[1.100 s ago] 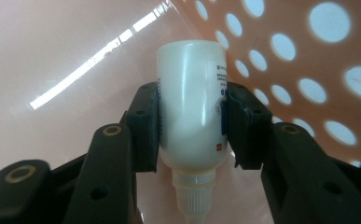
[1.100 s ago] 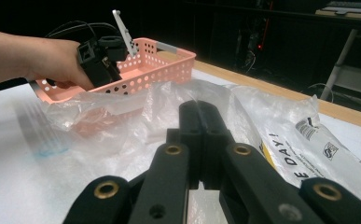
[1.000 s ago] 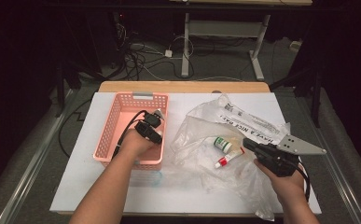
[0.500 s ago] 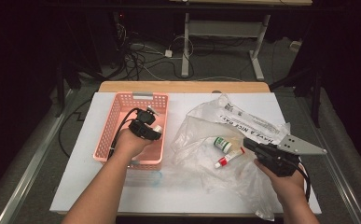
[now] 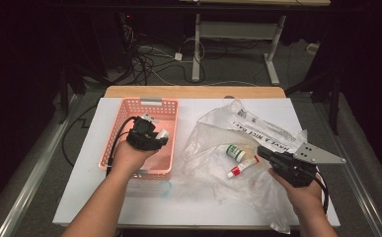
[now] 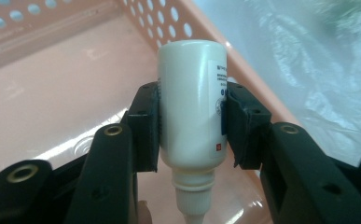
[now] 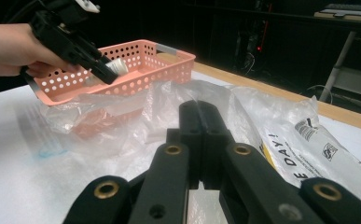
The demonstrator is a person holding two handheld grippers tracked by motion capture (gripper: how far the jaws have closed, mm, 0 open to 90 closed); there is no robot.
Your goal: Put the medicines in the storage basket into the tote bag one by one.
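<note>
The left gripper (image 6: 192, 116) has its two black jaws clamped on the sides of a small white bottle (image 6: 192, 102). The jaws stand partly open because the bottle's body fills the gap between the pads. The bottle's nozzle points back toward the hand and its flat base points away, so the grip sits across the widest, firmest part. The gripper holds the bottle above the floor of a pink perforated basket (image 5: 144, 106), near the basket's right wall, which suggests the bottle is about to be set down inside.

The basket sits on the left half of a white table (image 5: 80, 197). To its right lies a crumpled clear plastic bag (image 5: 257, 133) printed with dark lettering. Inside the bag rest a small green-capped bottle (image 5: 236, 152) and a small red-capped tube (image 5: 242, 167), apparently waiting to be moved in turn.

The right gripper (image 7: 201, 140) has its jaws fully closed, pressed together on a fold of the bag's plastic, near the bag's lower right side. It likely pins the bag so the opening stays reachable for the other hand.
</note>
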